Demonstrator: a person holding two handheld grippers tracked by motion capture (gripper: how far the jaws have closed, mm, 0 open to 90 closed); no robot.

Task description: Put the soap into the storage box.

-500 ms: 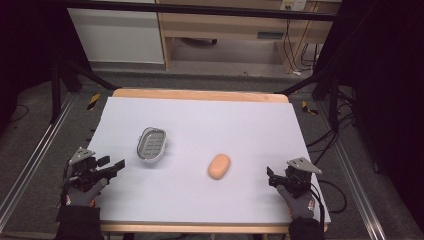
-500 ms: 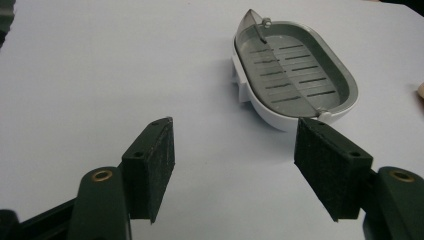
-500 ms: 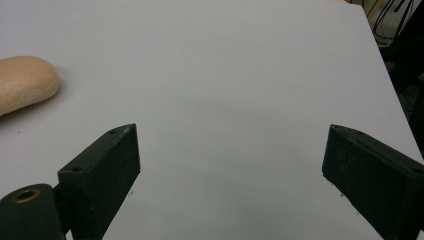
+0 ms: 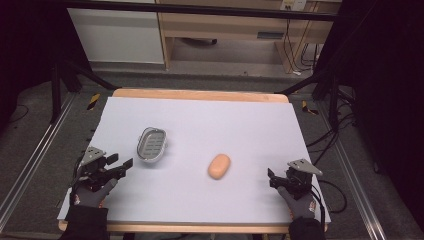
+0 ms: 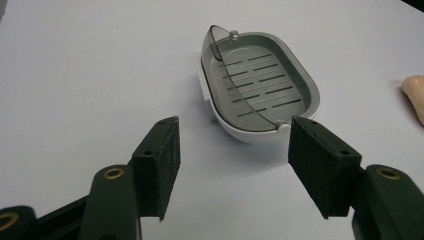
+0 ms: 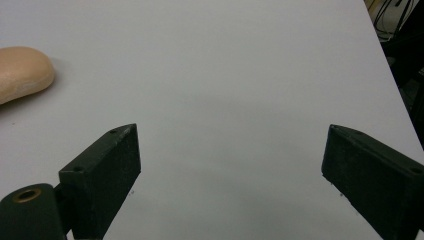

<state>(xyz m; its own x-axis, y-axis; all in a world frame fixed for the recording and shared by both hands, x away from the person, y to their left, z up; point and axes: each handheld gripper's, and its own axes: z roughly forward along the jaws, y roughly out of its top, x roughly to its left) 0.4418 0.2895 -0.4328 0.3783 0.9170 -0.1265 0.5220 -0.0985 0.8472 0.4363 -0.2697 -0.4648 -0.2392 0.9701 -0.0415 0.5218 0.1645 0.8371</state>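
We hold our left gripper (image 4: 122, 166) near the table's left edge, jaws apart and empty, just short of the grey oval slotted plastic soap dish (image 4: 151, 144). Our right gripper (image 4: 271, 178) sits wide open and empty, apart from the peach oval soap bar (image 4: 219, 166) mid-table.

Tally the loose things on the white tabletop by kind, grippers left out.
Grey oval plastic soap dish with slotted tray and clear hinged lid: 1
Peach-coloured oval soap bar: 1
Total: 2
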